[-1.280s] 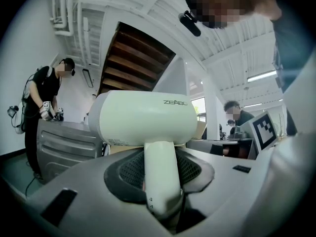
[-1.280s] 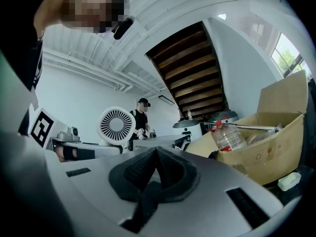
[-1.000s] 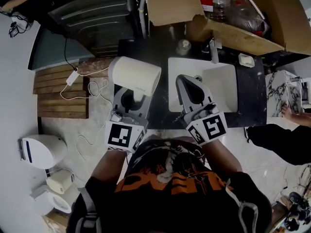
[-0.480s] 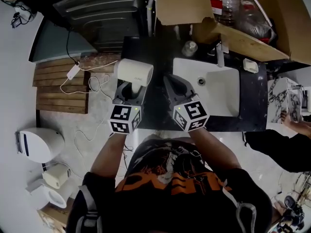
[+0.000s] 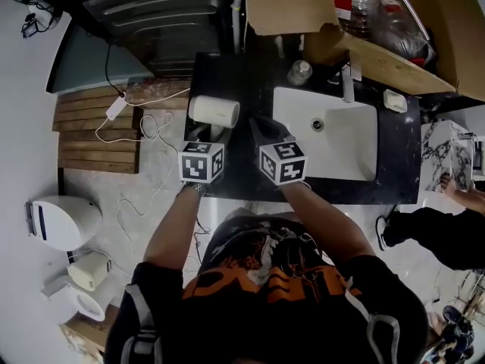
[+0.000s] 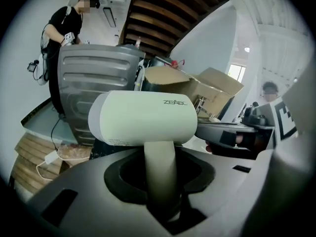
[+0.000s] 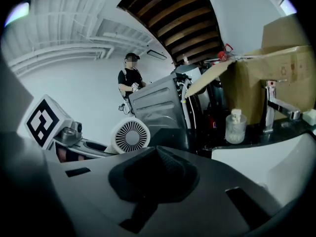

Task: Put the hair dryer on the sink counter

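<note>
The white hair dryer (image 5: 214, 111) hangs over the left end of the black sink counter (image 5: 224, 78), its barrel lying crosswise. My left gripper (image 5: 205, 134) is shut on its handle. In the left gripper view the handle (image 6: 160, 174) stands upright between the jaws, with the barrel (image 6: 143, 118) above it. My right gripper (image 5: 259, 125) is beside it on the right, shut with nothing in it. In the right gripper view its dark pads (image 7: 157, 171) meet, and the dryer's round rear grille (image 7: 130, 137) shows at the left.
The white basin (image 5: 333, 139) fills the counter's right half, with a faucet (image 5: 347, 82), a clear soap bottle (image 5: 300, 72) and a soap dish (image 5: 394, 101) behind it. An open cardboard box (image 5: 295, 10) overhangs the back. A grey appliance (image 5: 151, 17) stands at back left. A white cord (image 5: 144, 139) trails over the floor.
Both grippers have moved forward, away from my body, carrying the hair dryer over the counter's left end. The right gripper has shifted left from above the basin to beside the left one.
</note>
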`<state>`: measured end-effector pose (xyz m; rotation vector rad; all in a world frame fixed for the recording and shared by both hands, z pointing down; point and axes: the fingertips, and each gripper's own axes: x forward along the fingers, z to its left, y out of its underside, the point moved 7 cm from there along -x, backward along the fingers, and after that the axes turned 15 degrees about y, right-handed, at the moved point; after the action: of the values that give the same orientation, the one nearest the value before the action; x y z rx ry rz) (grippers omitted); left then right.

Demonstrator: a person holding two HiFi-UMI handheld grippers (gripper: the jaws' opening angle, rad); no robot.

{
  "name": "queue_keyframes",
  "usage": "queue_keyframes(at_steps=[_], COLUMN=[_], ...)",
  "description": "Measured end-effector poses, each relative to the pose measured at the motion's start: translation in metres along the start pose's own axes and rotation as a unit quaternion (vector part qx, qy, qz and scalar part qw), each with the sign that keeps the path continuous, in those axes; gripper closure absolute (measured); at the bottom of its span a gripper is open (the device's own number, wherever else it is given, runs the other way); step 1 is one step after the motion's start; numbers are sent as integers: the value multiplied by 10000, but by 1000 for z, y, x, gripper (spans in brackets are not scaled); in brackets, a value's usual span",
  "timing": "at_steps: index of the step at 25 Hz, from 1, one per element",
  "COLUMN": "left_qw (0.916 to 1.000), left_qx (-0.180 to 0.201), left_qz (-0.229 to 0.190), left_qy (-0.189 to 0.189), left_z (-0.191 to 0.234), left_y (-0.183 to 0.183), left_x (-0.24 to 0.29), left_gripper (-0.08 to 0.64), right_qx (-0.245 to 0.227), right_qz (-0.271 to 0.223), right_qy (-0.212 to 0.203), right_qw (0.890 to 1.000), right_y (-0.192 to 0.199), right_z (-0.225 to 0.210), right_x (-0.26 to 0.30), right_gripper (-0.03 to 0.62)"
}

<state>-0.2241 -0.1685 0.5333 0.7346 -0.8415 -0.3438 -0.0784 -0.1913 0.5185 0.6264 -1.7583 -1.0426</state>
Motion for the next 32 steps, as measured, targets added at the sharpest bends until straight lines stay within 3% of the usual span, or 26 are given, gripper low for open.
queue_keyframes(at_steps=[5,10,15,20,24,29,32], left_qw=[9973,9933,9893,9863,9838,9813,9830], left_qx=[-320,-514,-405,-558,-442,-391,-186], left_qz=[652,995,1335,1509,1701,1874,1826], left_qy=[-142,-277,-435,-374,-351,199,86], left_z=[17,31,41,47,46,35,29], left_y=[22,29,26,29,30,30,30], left_x=[16,33,48,53,57,63,61], left_gripper=[402,402,402,397,389,211,183], right_qx=[120,-22,-83,-107,-78,-82,-5], right_qz=[618,1014,1134,1209,1207,1232,1209], right_qy=[156,230,204,272,210,223,184], right_qw=[9979,9946,9933,9922,9924,9921,9925], right_y=[29,51,57,57,59,57,53], right_z=[-7,-8,-5,-7,-6,-7,-6], right_x=[23,39,40,37,39,40,39], right_gripper=[580,580,580,580,580,580,580])
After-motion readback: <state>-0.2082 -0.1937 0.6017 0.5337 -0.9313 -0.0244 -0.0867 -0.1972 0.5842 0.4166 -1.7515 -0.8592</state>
